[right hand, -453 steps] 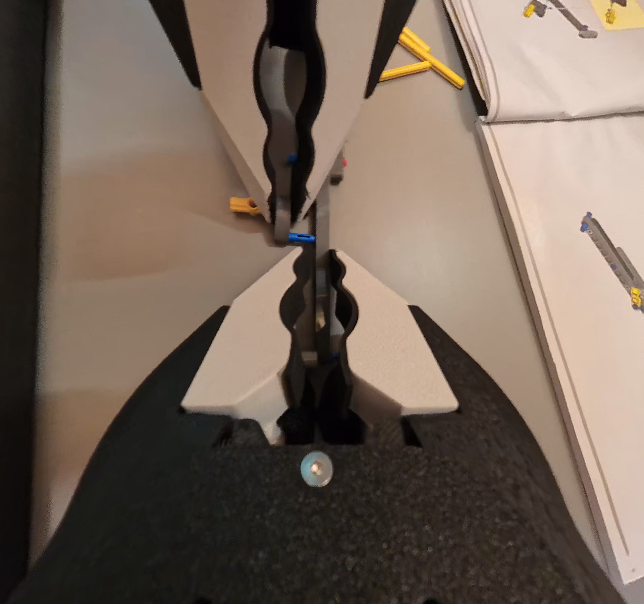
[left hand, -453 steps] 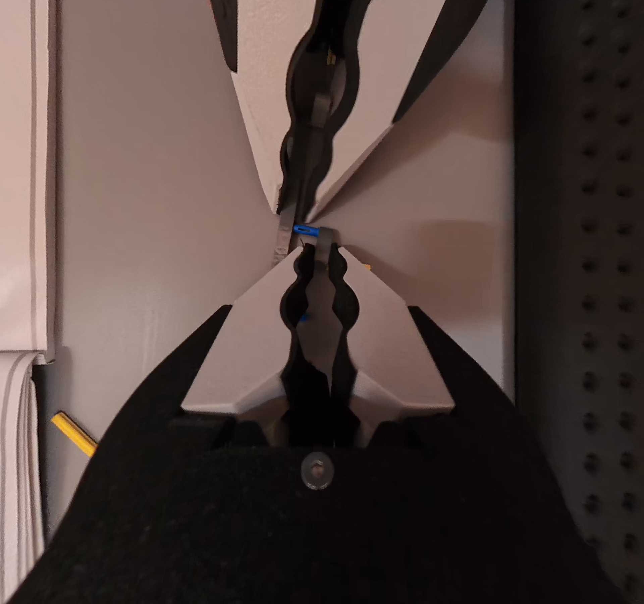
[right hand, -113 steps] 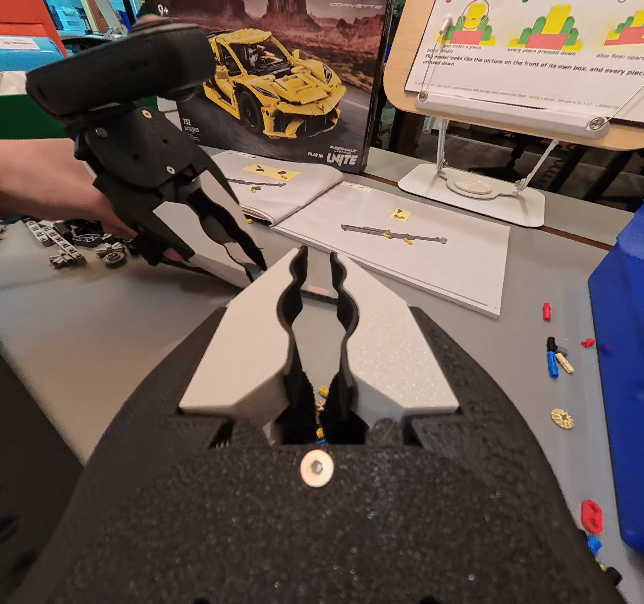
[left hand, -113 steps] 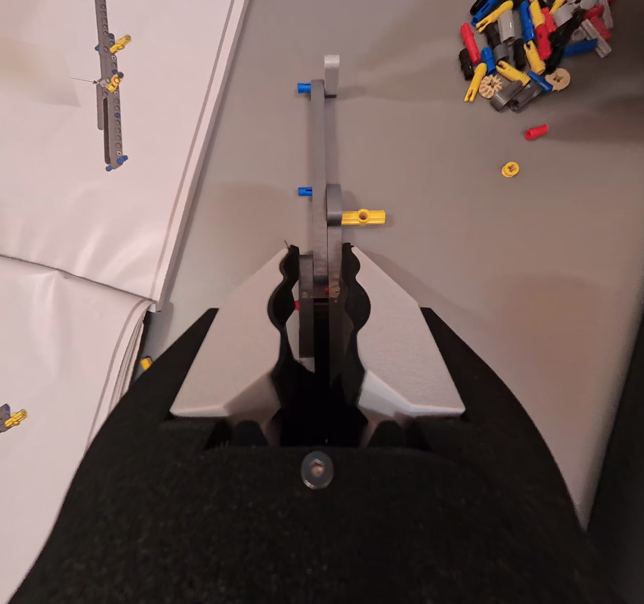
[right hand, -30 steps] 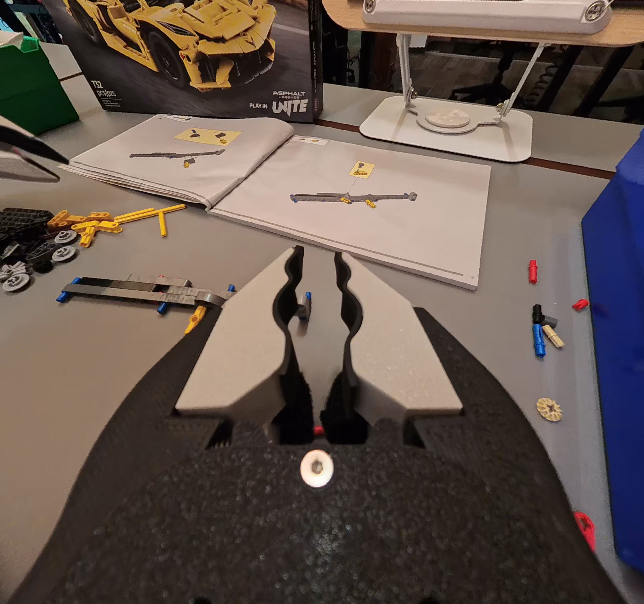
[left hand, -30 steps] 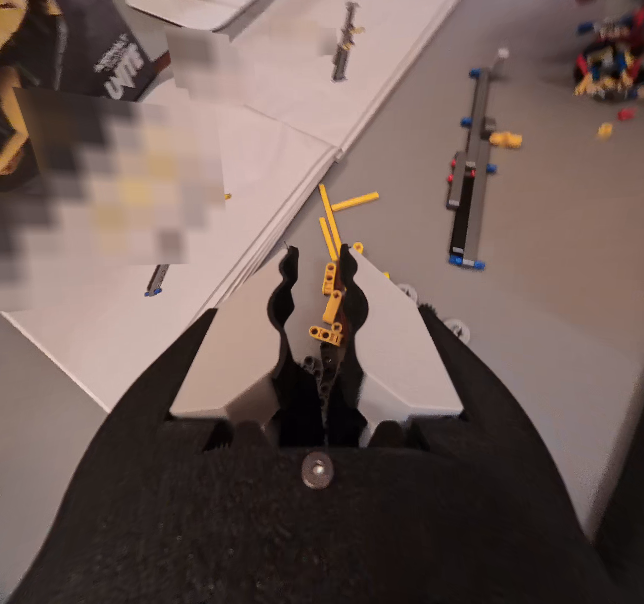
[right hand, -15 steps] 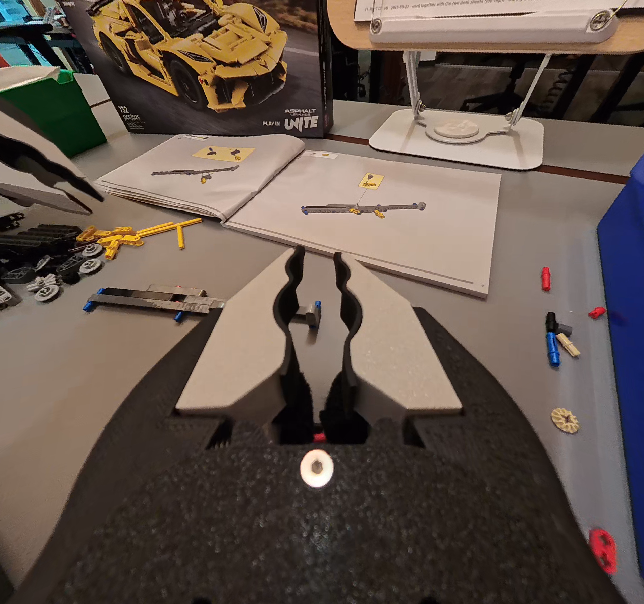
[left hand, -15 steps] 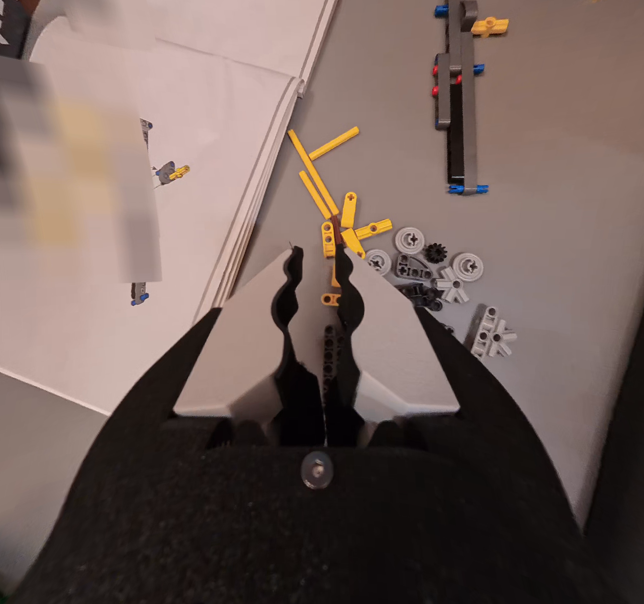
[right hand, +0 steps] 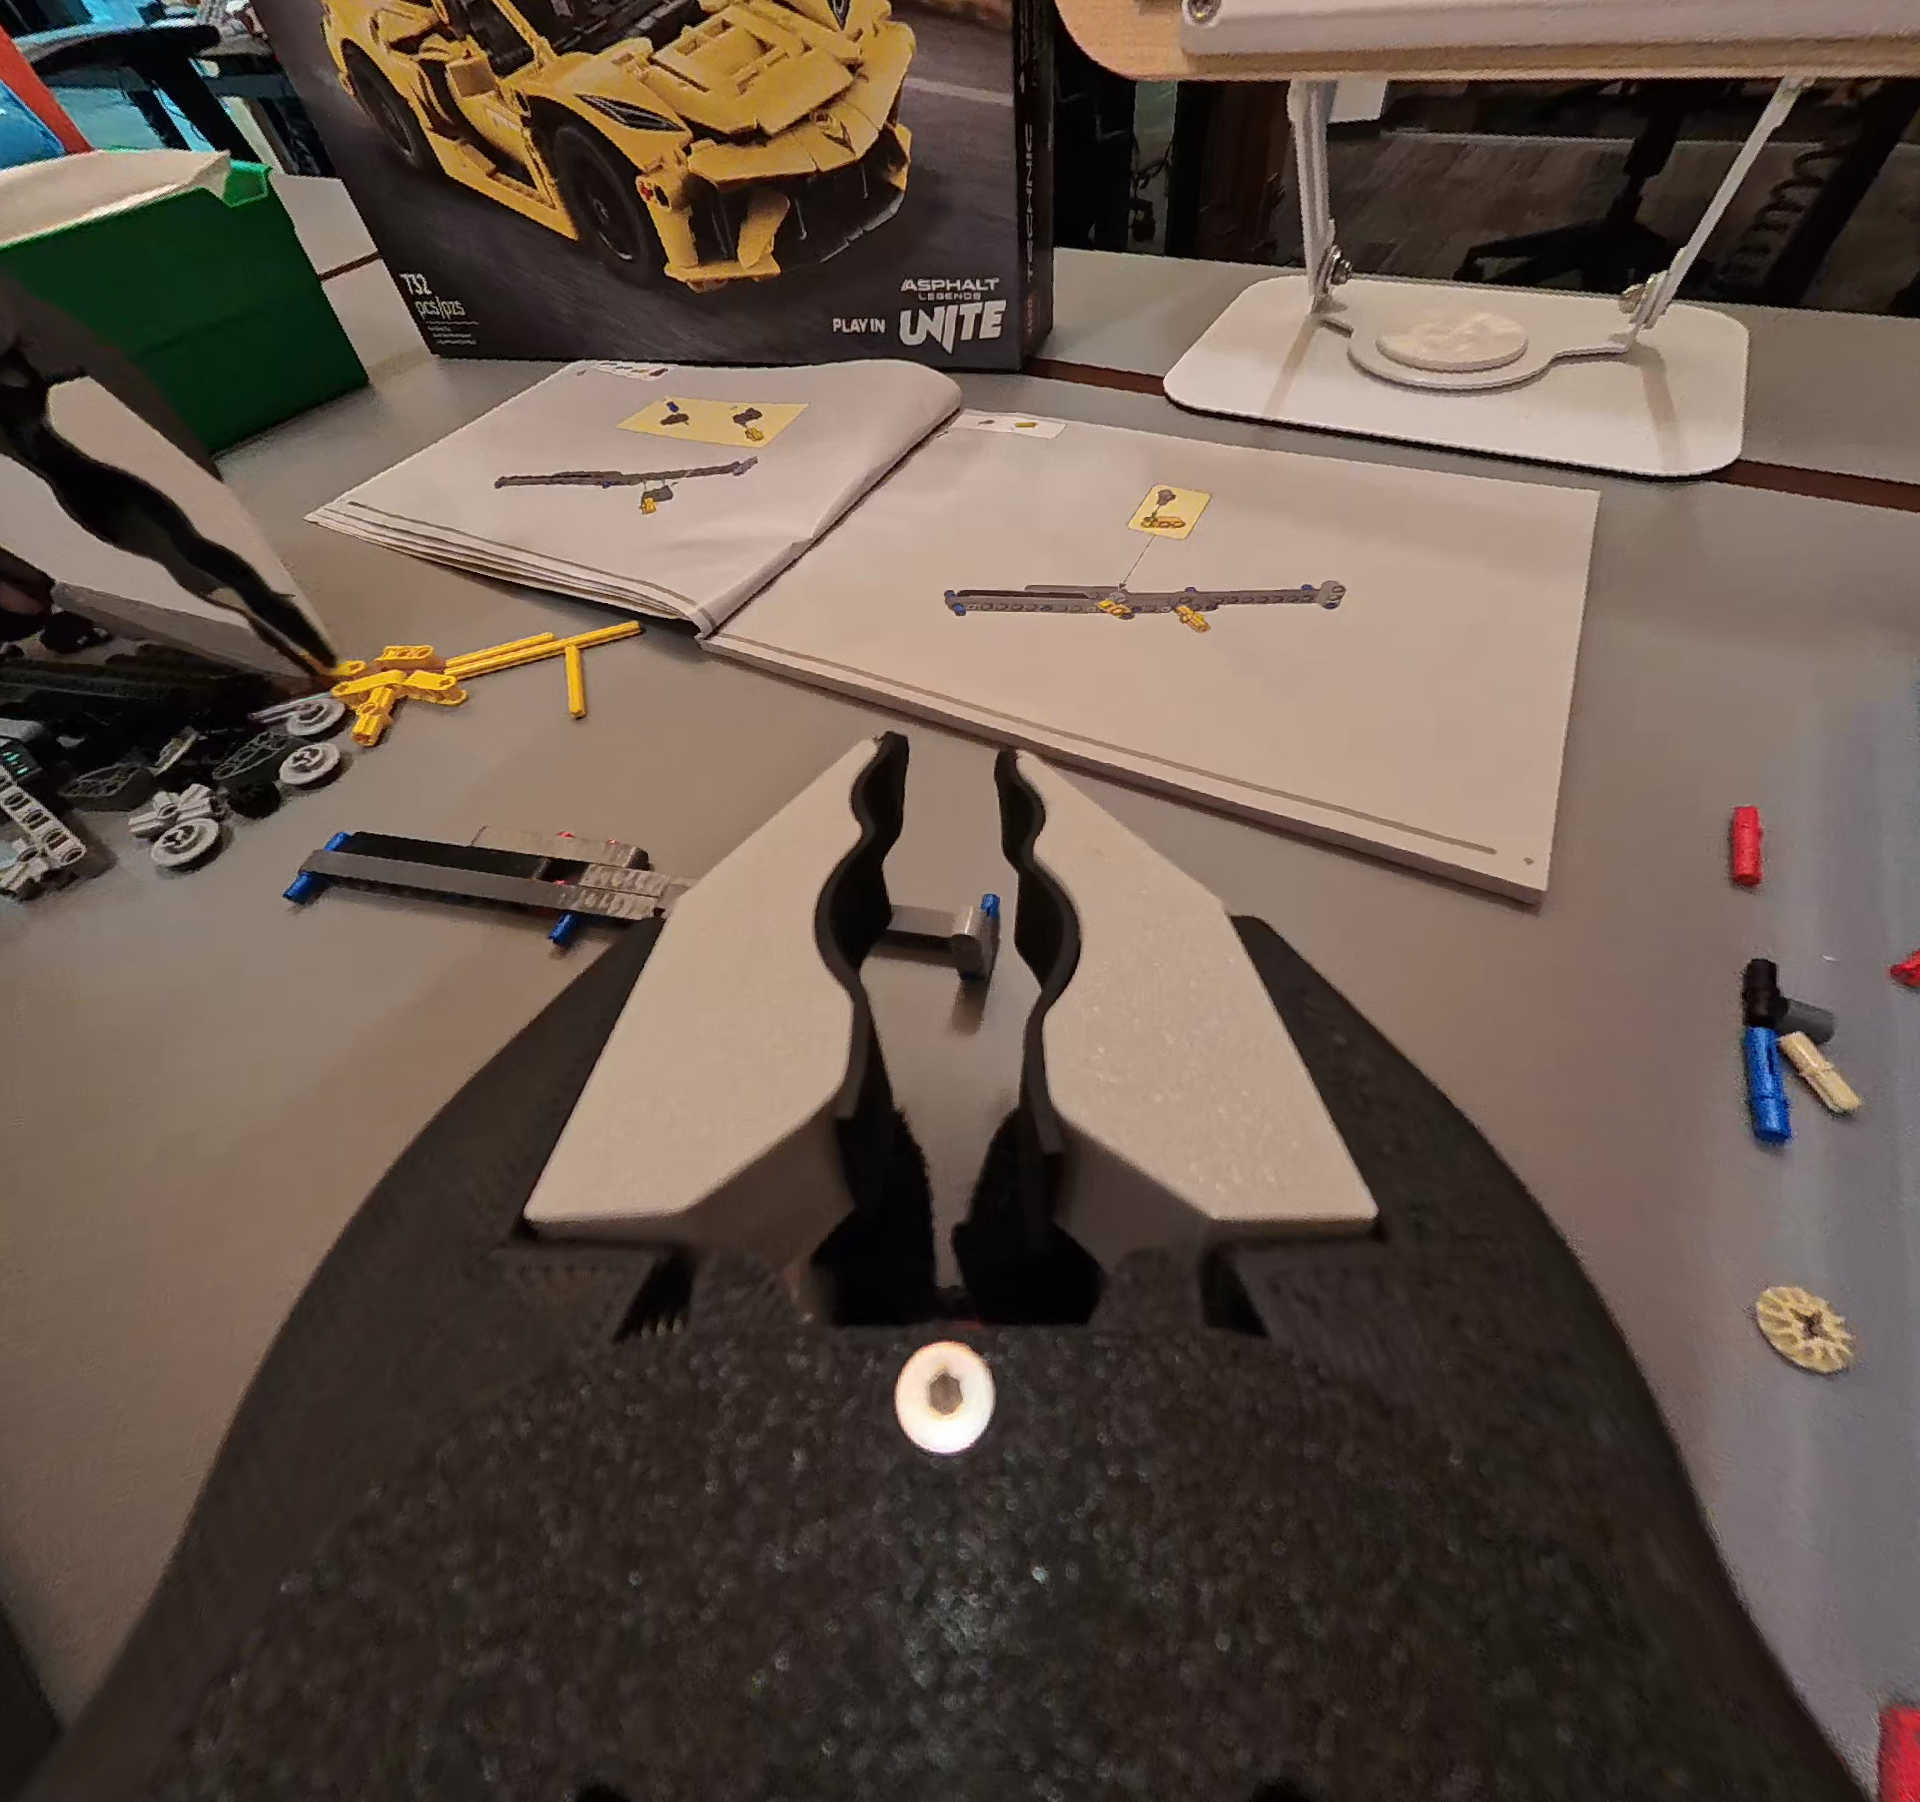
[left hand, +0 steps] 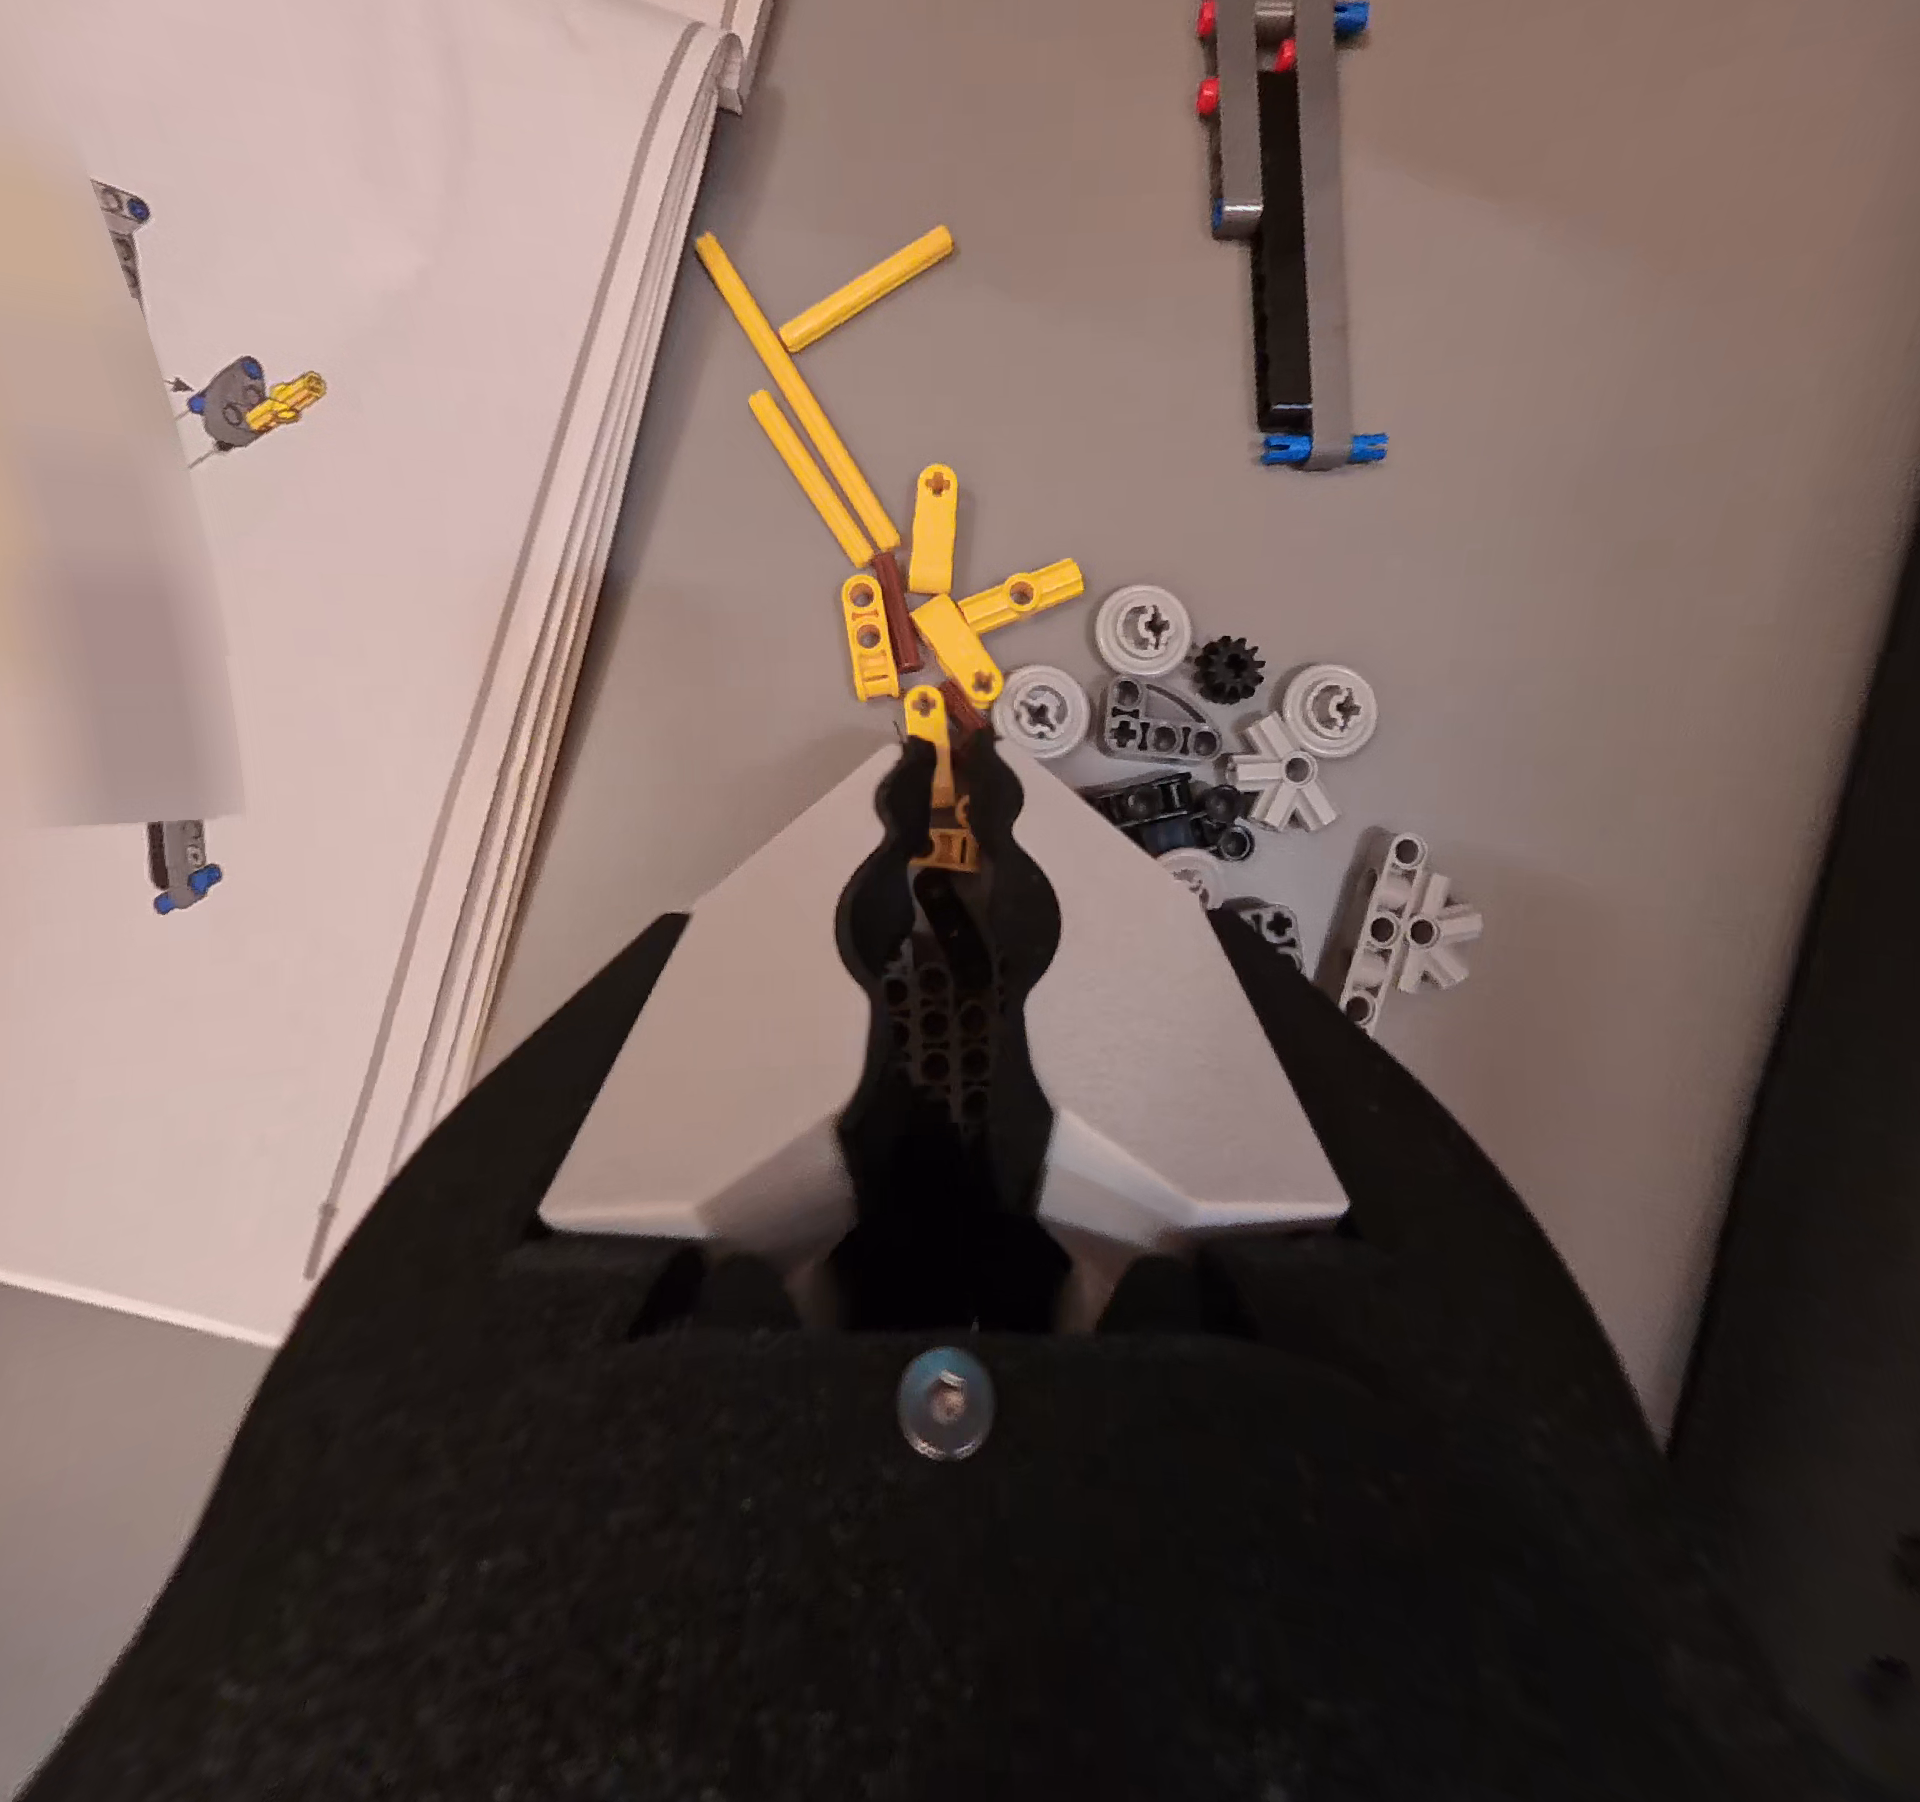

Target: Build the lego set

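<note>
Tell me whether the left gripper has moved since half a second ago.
Yes. The left gripper has dropped closer to the yellow pieces; its fingers now pinch a small yellow connector beside the instruction booklet.

Probably a lab workbench: grey table (right hand: 312, 1077), document stand (right hand: 1455, 370), green bin (right hand: 187, 318).

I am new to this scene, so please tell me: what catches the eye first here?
The box with the yellow car stands at the back of the table. In front of it lies the open booklet. The left tongs close on a yellow piece in the yellow pile beside the booklet.
</note>
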`<state>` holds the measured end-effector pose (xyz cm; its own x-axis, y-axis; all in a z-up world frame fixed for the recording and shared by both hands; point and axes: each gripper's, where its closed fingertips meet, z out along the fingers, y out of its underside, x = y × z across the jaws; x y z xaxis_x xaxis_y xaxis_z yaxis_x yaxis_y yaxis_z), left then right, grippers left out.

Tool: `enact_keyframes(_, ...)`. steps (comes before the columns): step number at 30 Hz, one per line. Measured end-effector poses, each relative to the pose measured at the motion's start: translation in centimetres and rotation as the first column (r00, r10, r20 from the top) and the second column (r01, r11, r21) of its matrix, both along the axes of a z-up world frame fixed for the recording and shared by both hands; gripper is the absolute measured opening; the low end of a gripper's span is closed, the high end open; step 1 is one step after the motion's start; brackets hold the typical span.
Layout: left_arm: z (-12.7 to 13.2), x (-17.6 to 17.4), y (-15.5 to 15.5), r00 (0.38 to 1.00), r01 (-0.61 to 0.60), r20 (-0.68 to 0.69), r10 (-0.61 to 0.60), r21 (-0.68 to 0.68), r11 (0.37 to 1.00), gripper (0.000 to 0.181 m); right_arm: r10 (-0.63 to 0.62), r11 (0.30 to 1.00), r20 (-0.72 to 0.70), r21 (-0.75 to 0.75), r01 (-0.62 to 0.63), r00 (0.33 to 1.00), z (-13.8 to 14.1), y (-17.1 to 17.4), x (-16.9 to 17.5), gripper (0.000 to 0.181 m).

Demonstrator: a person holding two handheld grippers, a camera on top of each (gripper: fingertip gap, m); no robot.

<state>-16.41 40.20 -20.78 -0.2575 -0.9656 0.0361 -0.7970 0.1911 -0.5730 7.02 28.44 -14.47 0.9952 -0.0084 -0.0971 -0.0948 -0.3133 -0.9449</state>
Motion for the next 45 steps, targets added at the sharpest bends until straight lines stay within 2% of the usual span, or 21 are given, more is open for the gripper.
enact_keyframes(6, 0.0, -0.1, 0.1, 1.000, 0.001, 0.017, -0.001, -0.030, 1.000, 0.005, 0.009, 1.000, -0.012, 0.003, -0.009, 1.000, 0.0, 0.1, -0.1, 0.017)
enact_keyframes(21, 0.9, -0.1, 0.4, 0.999, 0.003, 0.044, -0.006, 0.054, 0.999, 0.003, 0.015, 0.999, 0.010, 0.036, -0.015, 1.000, 0.9, 0.0, -0.3, 0.016)
enact_keyframes(26, 0.3, -0.1, 0.9, 1.000, -0.028, 0.013, 0.028, 0.069, 0.997, 0.015, 0.020, 0.999, 0.032, 0.025, -0.021, 0.999, 0.7, -0.1, -0.6, 0.016)
enact_keyframes(29, 0.4, 0.3, 0.4, 0.999, -0.020, 0.031, 0.019, 0.040, 0.999, 0.014, 0.020, 1.000, 0.048, 0.017, -0.021, 0.999, 0.6, -0.1, -0.6, 0.016)
enact_keyframes(32, -0.3, -0.1, 0.8, 1.000, -0.024, -0.009, 0.025, 0.071, 0.997, 0.007, 0.021, 1.000, 0.053, 0.013, -0.022, 0.998, 0.5, -0.2, -0.7, 0.016)
enact_keyframes(36, -0.2, -0.1, 0.9, 1.000, -0.026, 0.001, 0.026, 0.077, 0.997, 0.006, 0.024, 1.000, 0.052, 0.013, -0.024, 0.998, 0.5, -0.2, -0.7, 0.016)
enact_keyframes(39, 0.8, 0.1, 1.6, 0.997, -0.064, 0.047, 0.060, 0.093, 0.994, 0.006, 0.023, 1.000, 0.060, 0.014, -0.024, 0.998, 0.5, -0.1, -0.8, 0.016)
enact_keyframes(41, 2.4, 0.5, 1.5, 0.992, -0.074, 0.109, 0.065, 0.077, 0.994, 0.006, 0.024, 1.000, 0.060, 0.015, -0.025, 0.998, 0.5, -0.1, -0.8, 0.016)
enact_keyframes(43, 4.3, 1.3, -0.2, 0.983, -0.034, 0.180, 0.027, 0.035, 0.999, 0.006, 0.023, 1.000, 0.063, 0.016, -0.024, 0.998, 0.6, -0.1, -0.8, 0.016)
enact_keyframes(45, 5.7, 2.5, -3.3, 0.971, 0.050, 0.236, -0.045, -0.016, 0.999, 0.006, 0.022, 1.000, 0.070, 0.016, -0.023, 0.997, 0.6, -0.1, -0.8, 0.016)
